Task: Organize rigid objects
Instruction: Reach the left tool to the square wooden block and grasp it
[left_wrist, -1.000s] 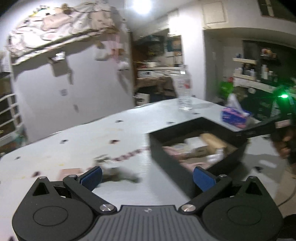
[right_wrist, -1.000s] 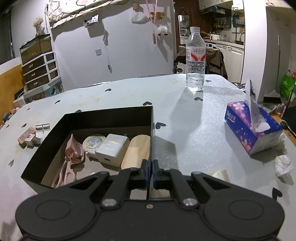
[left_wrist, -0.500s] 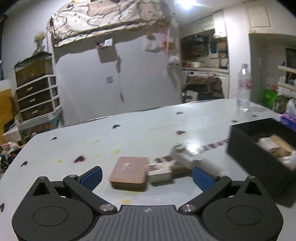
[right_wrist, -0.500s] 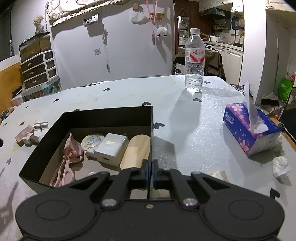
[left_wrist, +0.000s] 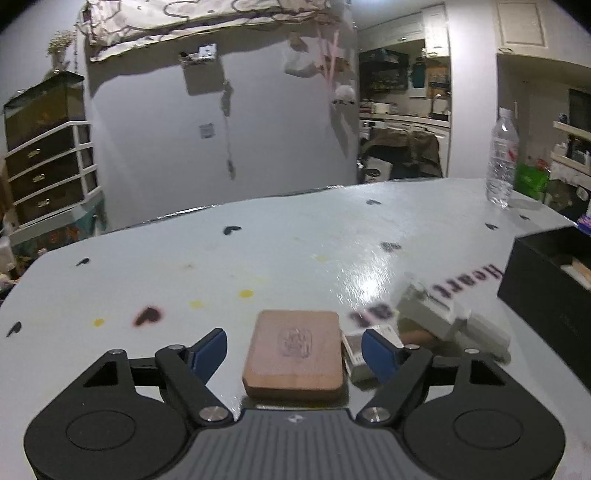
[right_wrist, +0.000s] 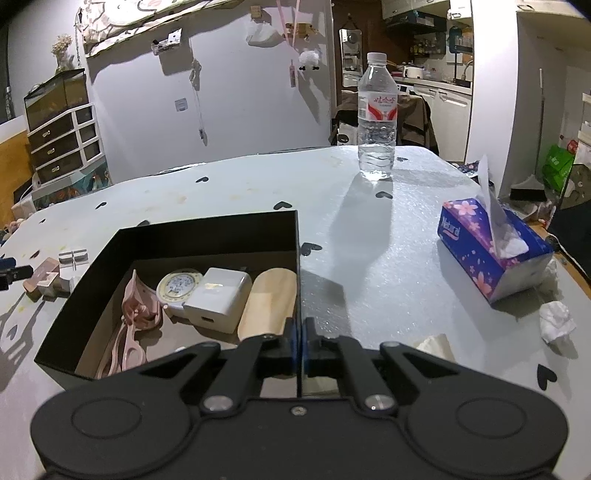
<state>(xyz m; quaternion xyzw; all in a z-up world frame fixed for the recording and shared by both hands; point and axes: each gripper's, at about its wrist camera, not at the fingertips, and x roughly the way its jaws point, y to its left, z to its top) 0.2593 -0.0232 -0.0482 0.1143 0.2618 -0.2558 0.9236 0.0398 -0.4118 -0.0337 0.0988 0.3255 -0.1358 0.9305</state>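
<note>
The left gripper, jaws just narrowing, brackets the pink block on the table for pickup; the right gripper pinches the black box wall, steadying it.

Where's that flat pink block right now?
The pink block lies on the table, between the left gripper's open fingers, beside a small white box, left of the black box.

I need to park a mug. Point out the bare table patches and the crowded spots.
Bare: the table behind the black box, and the stretch between box, bottle and tissue box. Crowded: left of the box, where the pink block and small white pieces cluster by the left gripper; crumpled tissues beside the tissue box.
</note>
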